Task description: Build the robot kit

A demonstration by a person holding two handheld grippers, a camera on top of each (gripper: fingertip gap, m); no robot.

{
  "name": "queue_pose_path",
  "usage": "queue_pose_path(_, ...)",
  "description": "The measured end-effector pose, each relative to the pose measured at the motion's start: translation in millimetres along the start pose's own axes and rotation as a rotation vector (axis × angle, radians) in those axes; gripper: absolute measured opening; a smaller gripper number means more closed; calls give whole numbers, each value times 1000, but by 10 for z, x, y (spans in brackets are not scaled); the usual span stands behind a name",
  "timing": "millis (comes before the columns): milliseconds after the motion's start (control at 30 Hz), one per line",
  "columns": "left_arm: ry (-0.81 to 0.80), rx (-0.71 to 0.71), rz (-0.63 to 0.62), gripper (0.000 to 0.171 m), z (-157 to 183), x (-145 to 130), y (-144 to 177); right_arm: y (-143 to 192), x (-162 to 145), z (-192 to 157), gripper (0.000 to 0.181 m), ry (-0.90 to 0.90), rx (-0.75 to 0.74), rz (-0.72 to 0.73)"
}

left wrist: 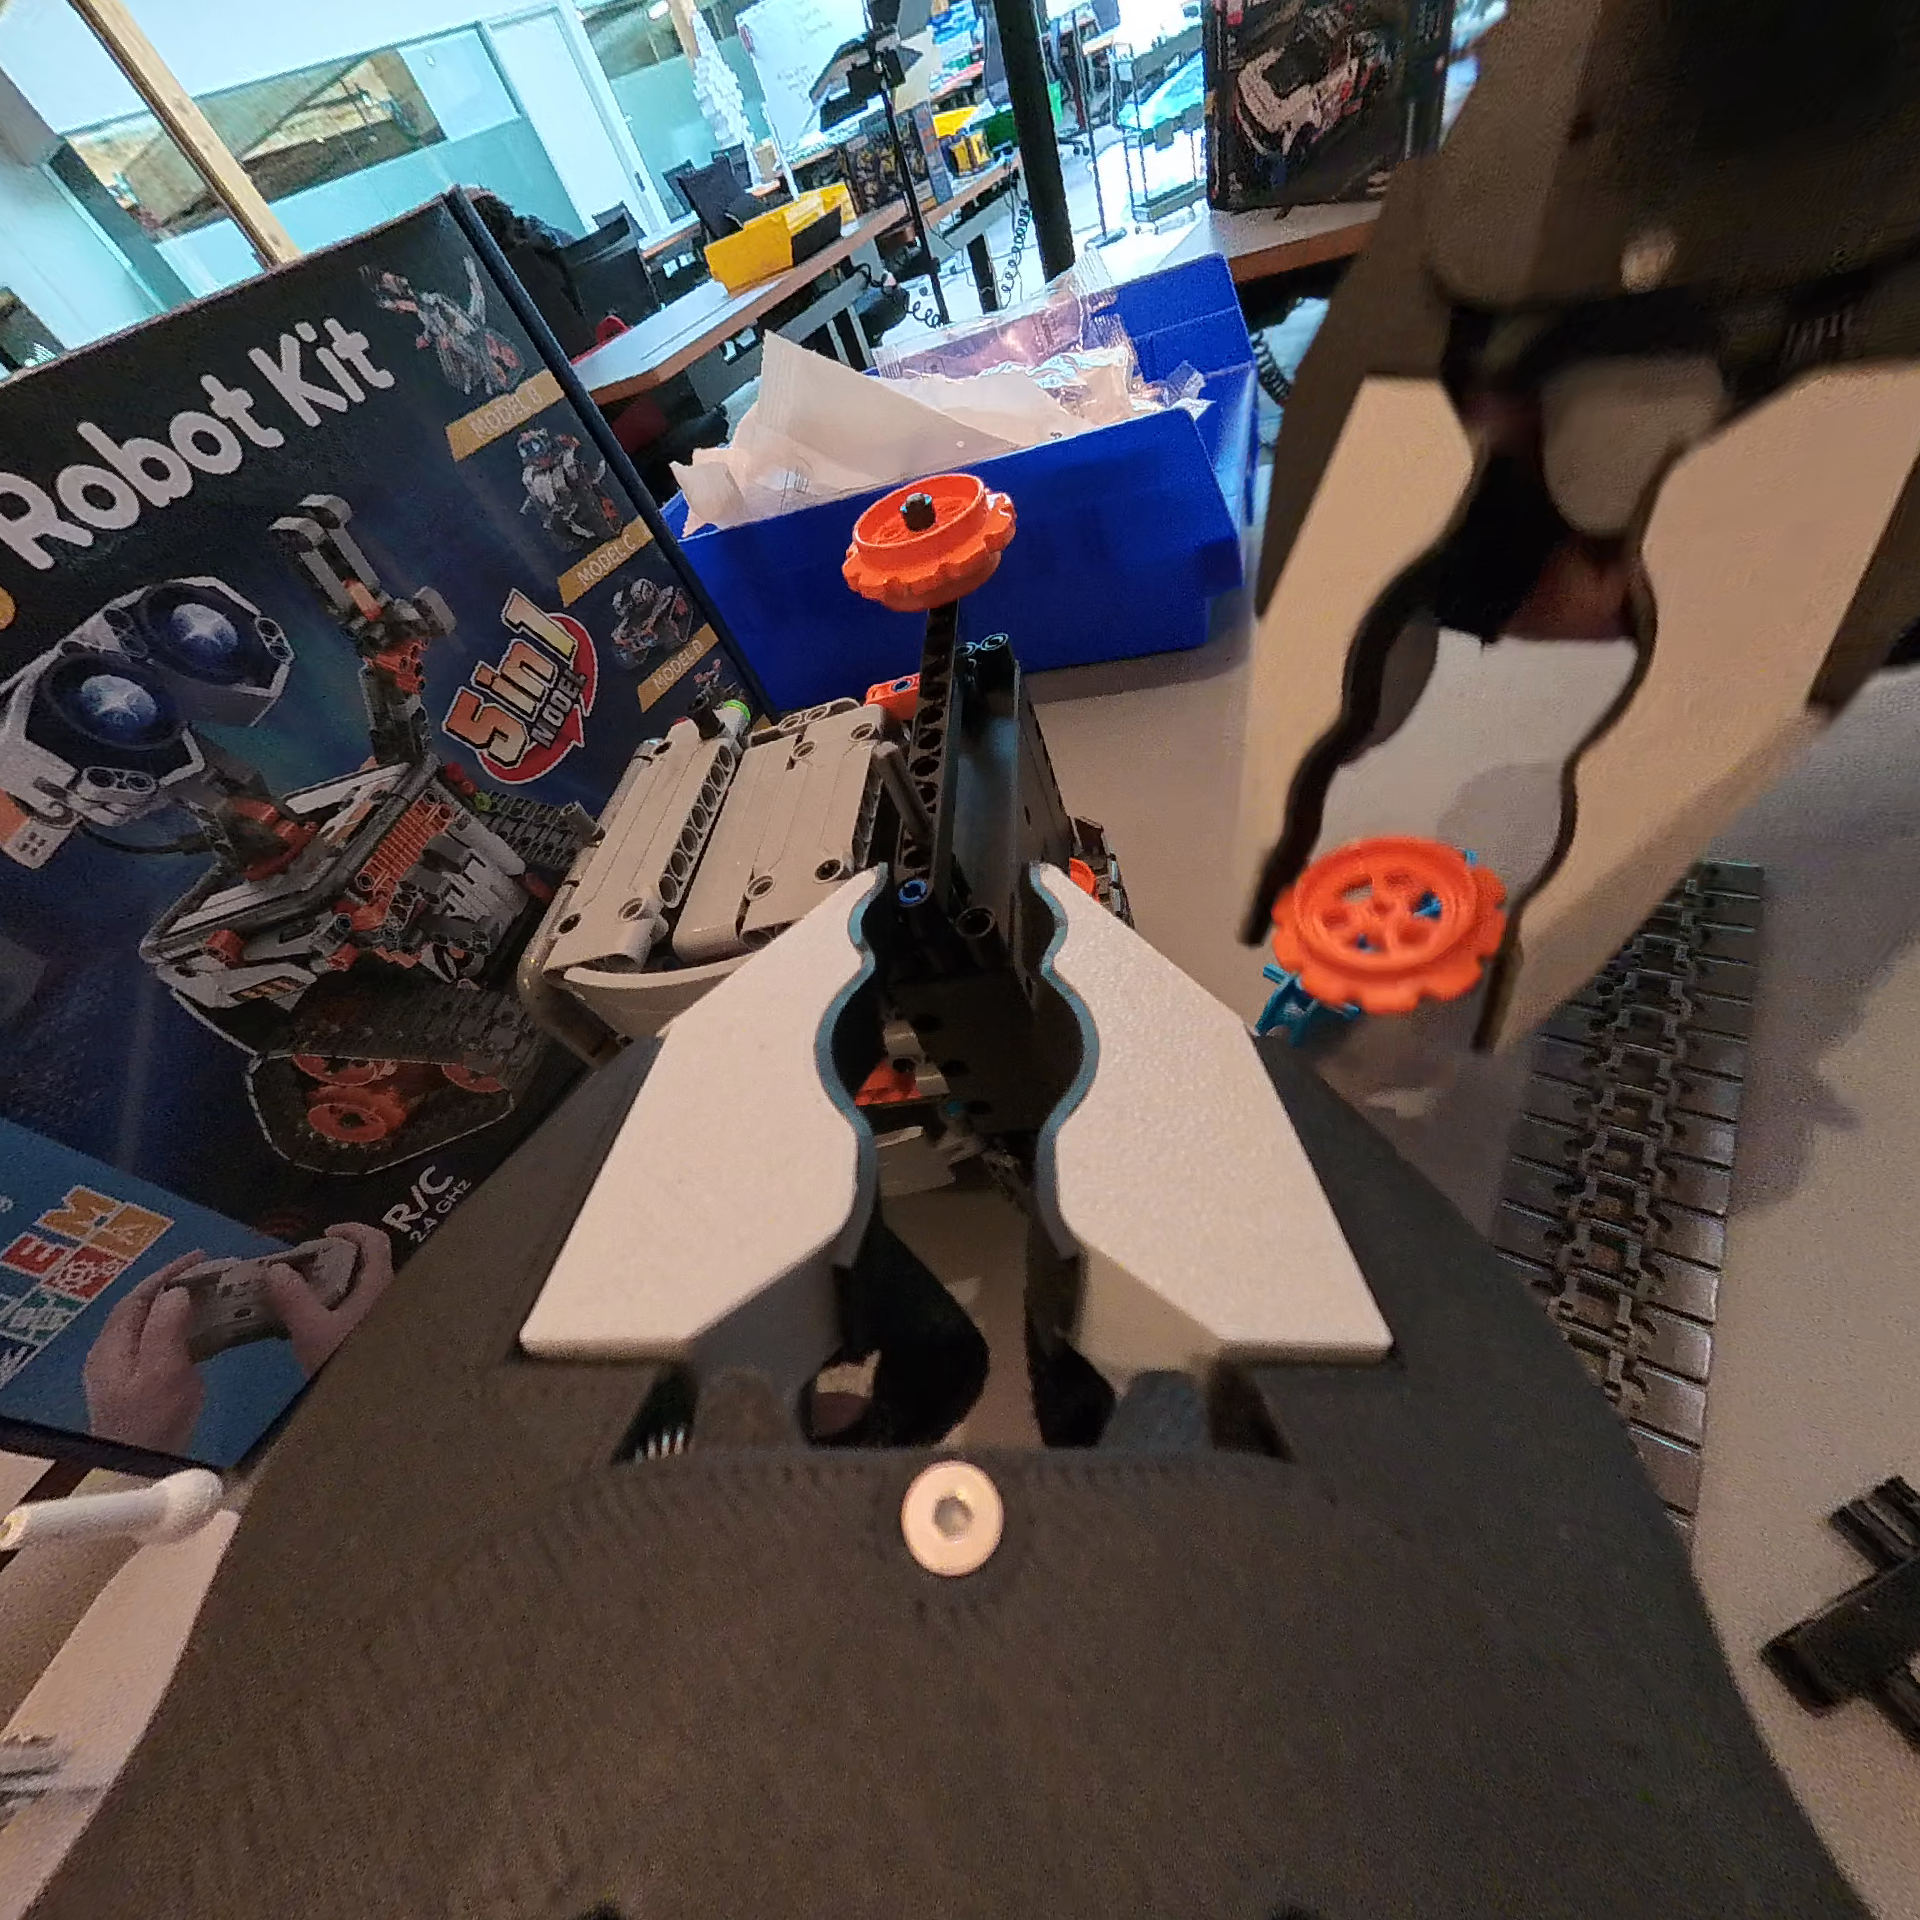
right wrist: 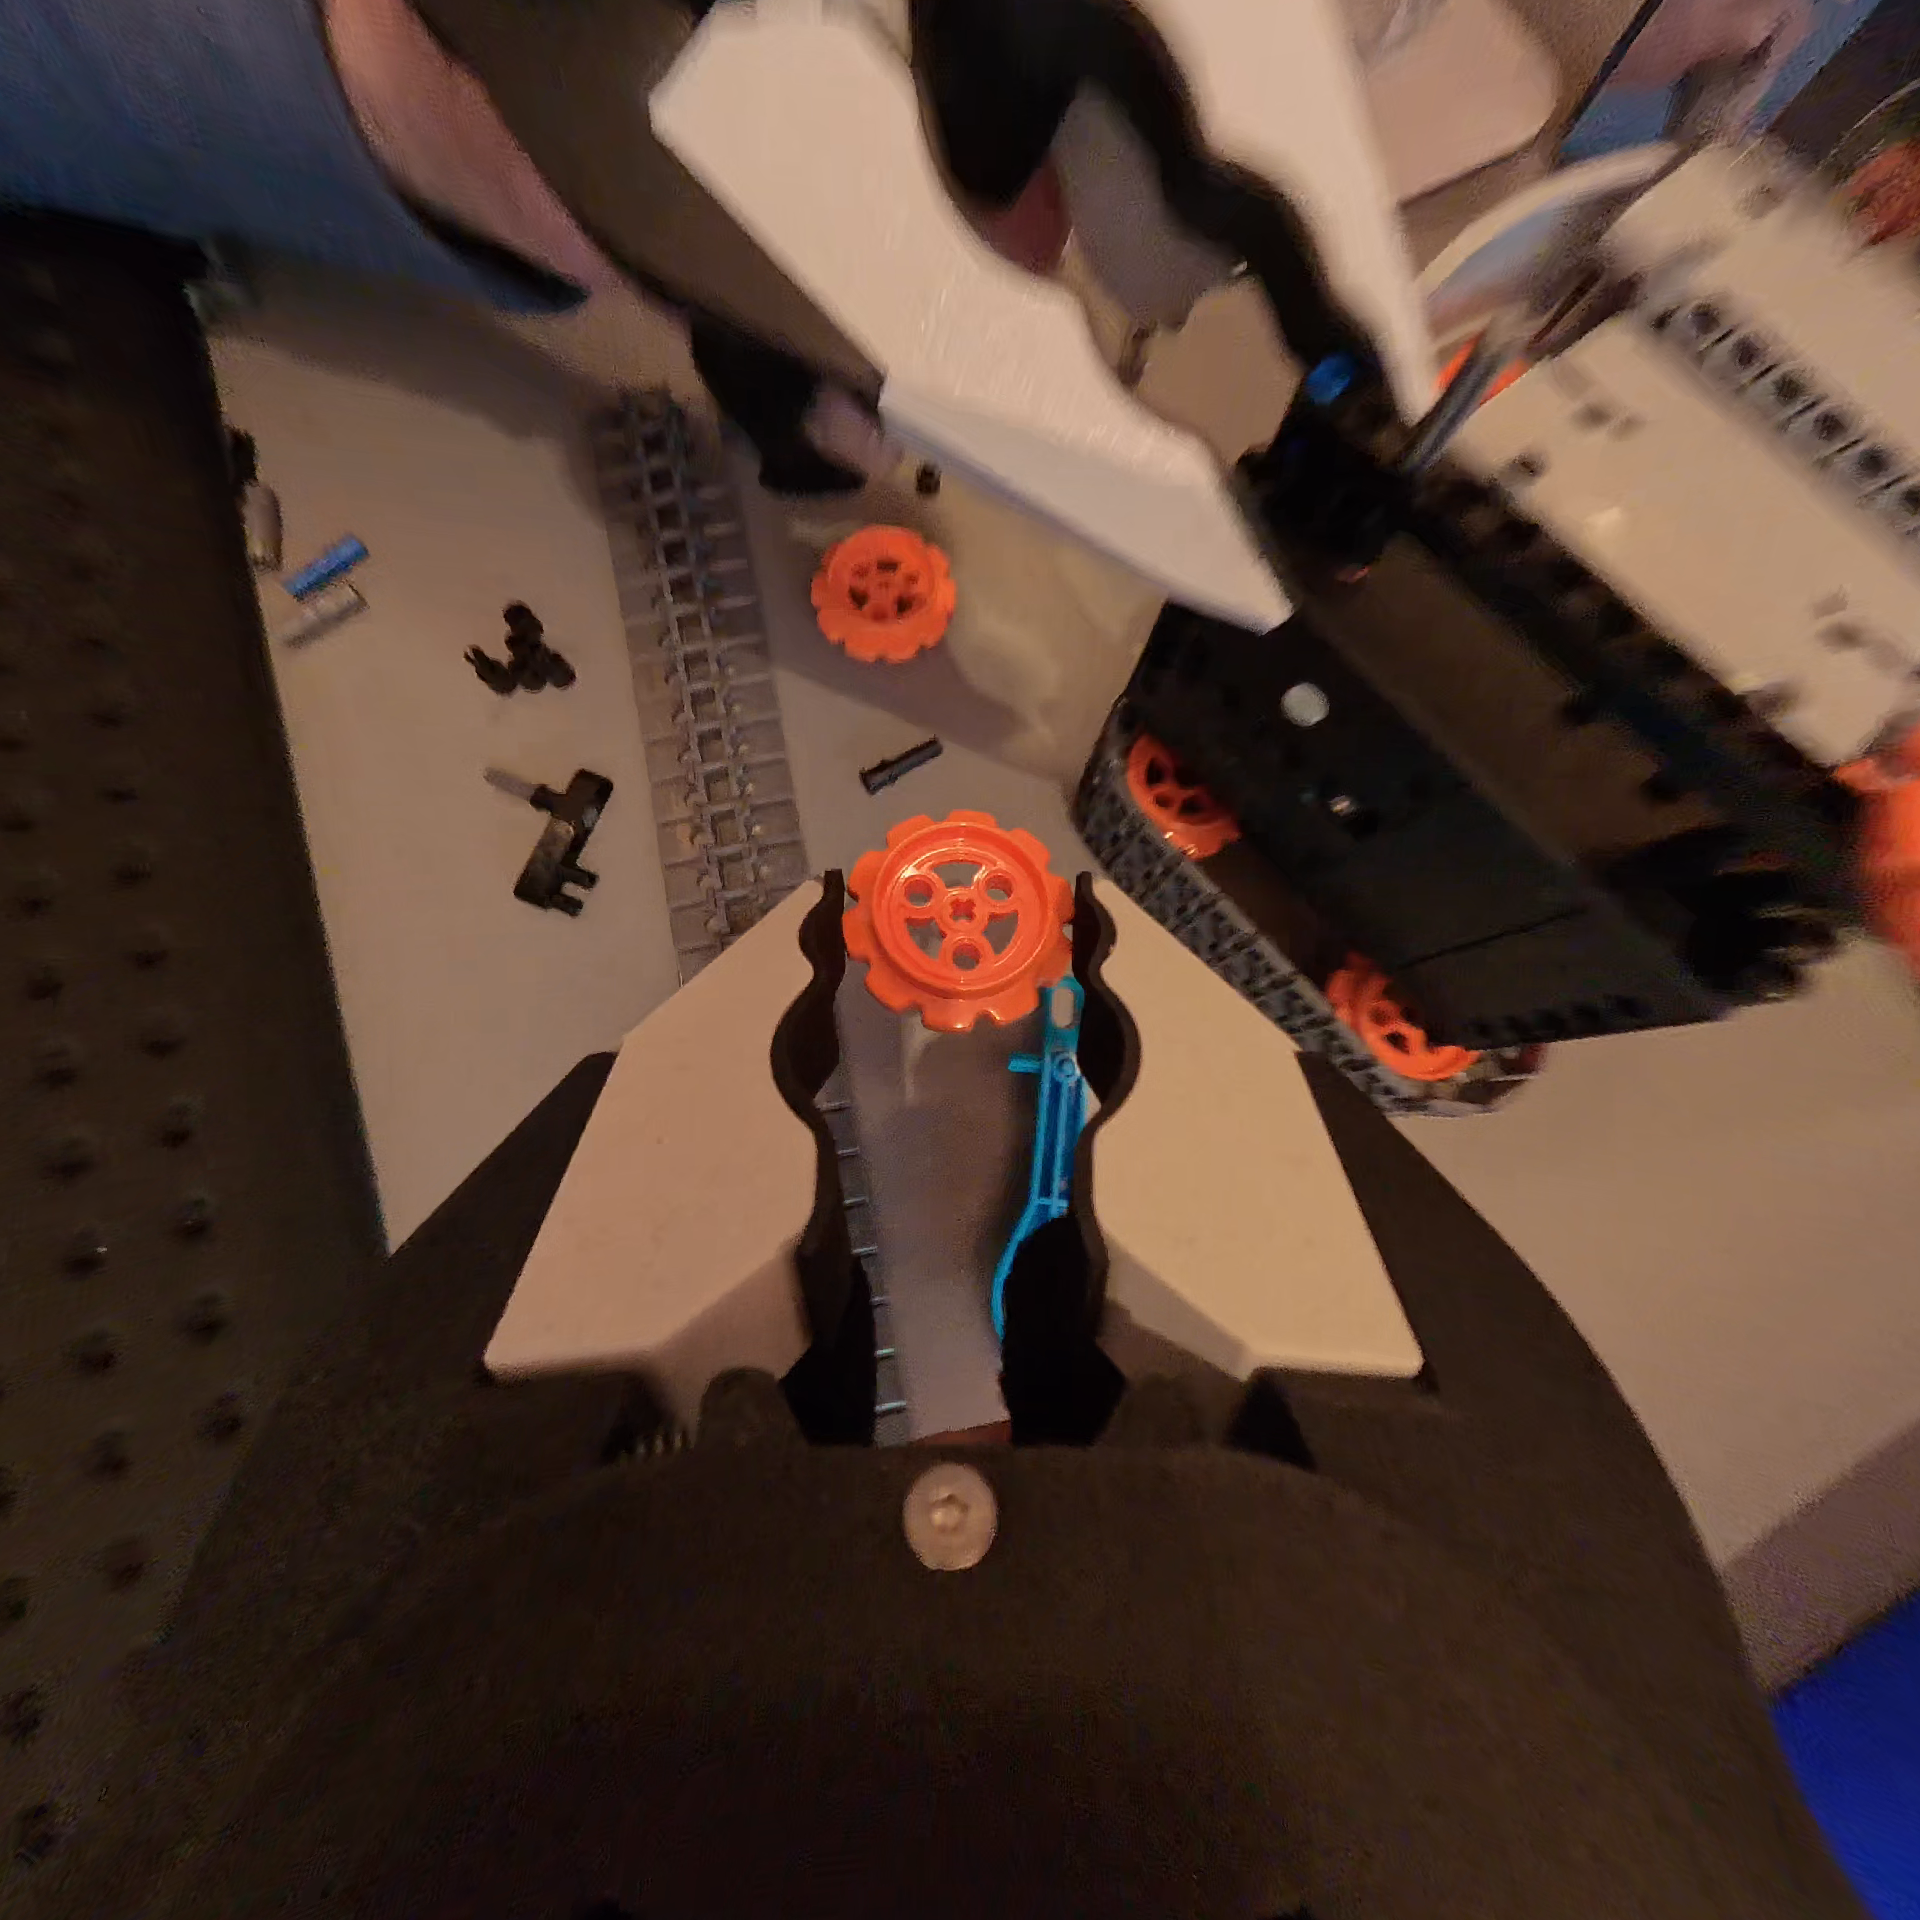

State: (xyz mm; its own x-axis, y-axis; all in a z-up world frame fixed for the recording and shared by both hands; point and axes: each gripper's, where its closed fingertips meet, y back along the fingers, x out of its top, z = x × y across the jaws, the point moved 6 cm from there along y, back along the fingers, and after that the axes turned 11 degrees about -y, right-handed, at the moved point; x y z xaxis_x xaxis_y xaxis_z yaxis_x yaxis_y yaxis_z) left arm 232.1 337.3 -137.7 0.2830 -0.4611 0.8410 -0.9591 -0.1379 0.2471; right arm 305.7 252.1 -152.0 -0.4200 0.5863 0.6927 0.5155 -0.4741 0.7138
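Left wrist view, left gripper (left wrist: 961, 997): clenched on the black beam frame of the brick-built tracked vehicle (left wrist: 790, 831), which sits on the pale table (left wrist: 1164, 769) just in front of the kit box (left wrist: 312, 675).
Left wrist view, upright axle: a black axle rises from the frame, long axis near vertical, topped by an orange sprocket wheel (left wrist: 928, 540) lying flat, face up.
Left wrist view, right gripper (left wrist: 1387, 935): comes in from the upper right, grasping a second orange toothed wheel (left wrist: 1387, 925) by its rim; a strip of black track links (left wrist: 1631, 1143) lies on the table beneath it.
Left wrist view, behind: a blue bin (left wrist: 1039, 561) holding clear bags.
Right wrist view, toothed wheel: held at the fingertips, flat face toward the camera, hub axis running along the fingers.
Right wrist view, blue part (right wrist: 1049, 1122): a thin lever-like piece beside the right finger; blur leaves unclear whether it is gripped too.
Right wrist view, loose parts: a spare orange wheel (right wrist: 883, 592), black pins and connectors, well apart.
Handling: the wheel looks light, stiff and smooth plastic; the teeth give the rim purchase, so opposite rim edges seem the best hold.
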Motion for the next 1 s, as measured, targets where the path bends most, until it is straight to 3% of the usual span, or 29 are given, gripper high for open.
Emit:
queue_pose_path(233,-10,3,-1,22,-9,-8,11,-465,-296,-138,42,-5,-8,-65)
queue_pose_path(367,-5,-5,7,22,-2,-7,9,-575,-345,-226,66,-36,-8,-56)
queue_pose_path(600,-13,-7,-3,23,-1,-2,5,-187,-318,-335,69,-22,-132,79)
queue_pose_path(867,-68,27,-4,45,-17,59,81,366,-406,-504,53,-2,-302,339)
queue_pose_path(1000,-114,169,-7,58,-59,217,335,410,-601,-590,46,28,-394,429)
